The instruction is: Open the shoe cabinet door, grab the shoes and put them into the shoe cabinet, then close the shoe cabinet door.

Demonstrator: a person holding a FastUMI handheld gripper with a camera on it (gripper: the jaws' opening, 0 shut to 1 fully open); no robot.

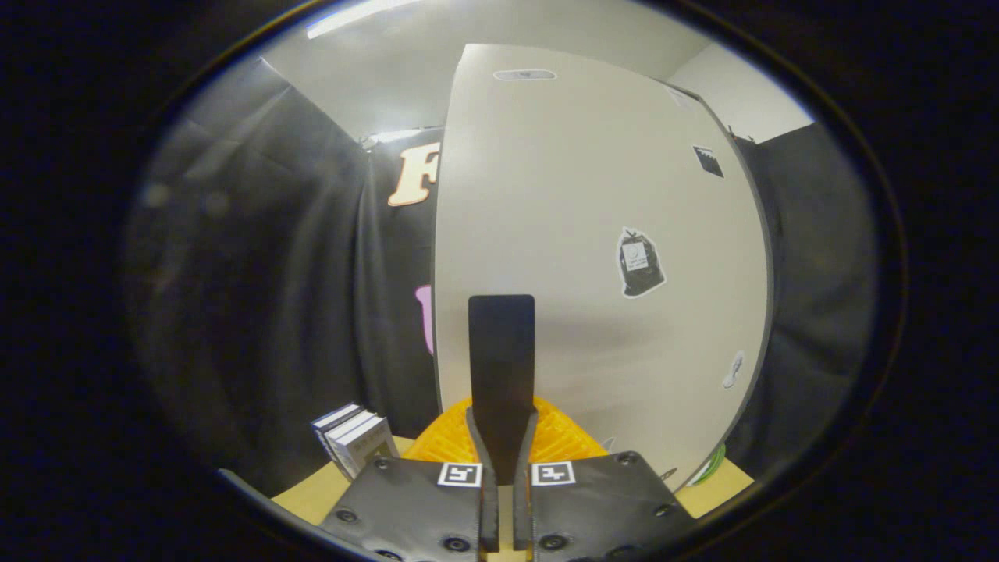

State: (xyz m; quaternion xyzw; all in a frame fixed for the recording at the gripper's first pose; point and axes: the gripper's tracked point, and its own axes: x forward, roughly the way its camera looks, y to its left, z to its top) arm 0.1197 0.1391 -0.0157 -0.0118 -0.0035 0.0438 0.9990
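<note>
1 claw (503, 390) closed, 1 cabinet door (593, 234), 3 stickers.

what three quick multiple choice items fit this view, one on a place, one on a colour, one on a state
1. Where is the stack of books?
A. on top of a shelf
B. on the table, left of the ribbed thing
C. between the fingers

2. What colour is the ribbed thing just beyond the fingers' base?
A. orange
B. blue
C. white

3. How do the fingers of the gripper stand?
A. wide apart
B. together
C. around a shoe

Answers:
1 B: the books stand on the tabletop beside the ribbed thing.
2 A: it shows bright orange.
3 B: the fingers rise as one slab, without a gap, before the pale cabinet.
</note>
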